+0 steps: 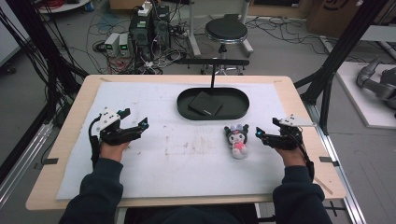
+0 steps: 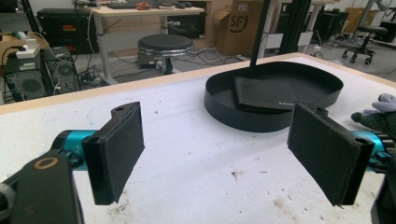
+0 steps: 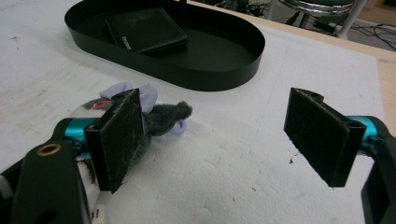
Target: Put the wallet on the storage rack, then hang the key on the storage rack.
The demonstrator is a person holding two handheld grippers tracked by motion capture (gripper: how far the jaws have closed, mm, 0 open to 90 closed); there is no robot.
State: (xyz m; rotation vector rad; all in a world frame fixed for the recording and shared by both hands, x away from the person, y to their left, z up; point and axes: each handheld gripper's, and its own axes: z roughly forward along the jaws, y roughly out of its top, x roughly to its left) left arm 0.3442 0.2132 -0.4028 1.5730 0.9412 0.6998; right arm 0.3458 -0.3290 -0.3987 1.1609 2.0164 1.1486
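White padding covers the table (image 1: 70, 186); the plush toy (image 1: 237, 140) lies near the right gripper (image 1: 264, 136), both it and the left gripper (image 1: 140, 127) spread wide, empty.

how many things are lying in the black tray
1: a flat black wallet lies in the left half of the oval black tray. The plush toy is outside, on the white mat.

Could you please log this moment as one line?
left gripper: open, idle | right gripper: open beside plush toy | wallet: in tray

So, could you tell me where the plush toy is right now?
In the high view the plush toy lies on the white mat, right of centre, just in front of the black oval tray and beside the right gripper.
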